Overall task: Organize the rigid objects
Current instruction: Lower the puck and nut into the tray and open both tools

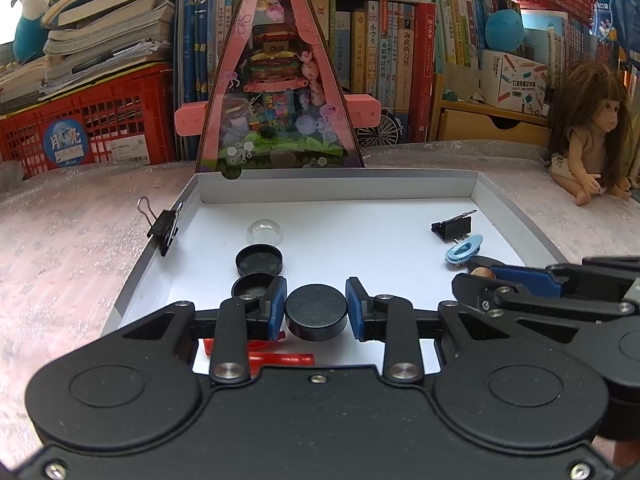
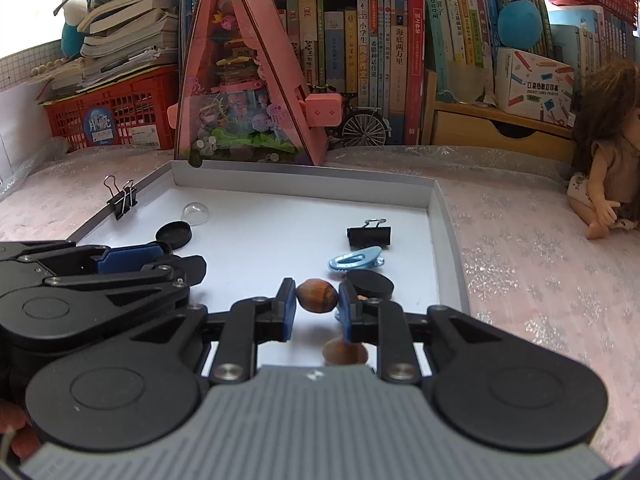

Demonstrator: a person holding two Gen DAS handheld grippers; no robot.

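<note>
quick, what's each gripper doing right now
Left gripper: closed on the black round cap.
Right gripper: closed on the brown nut.

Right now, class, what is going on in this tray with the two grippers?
A person is sorting small items in a white tray. The left gripper is closed around a black round cap; the right gripper is closed around a brown nut. Other caps, binder clips and a blue clip lie loose in the tray.
</note>
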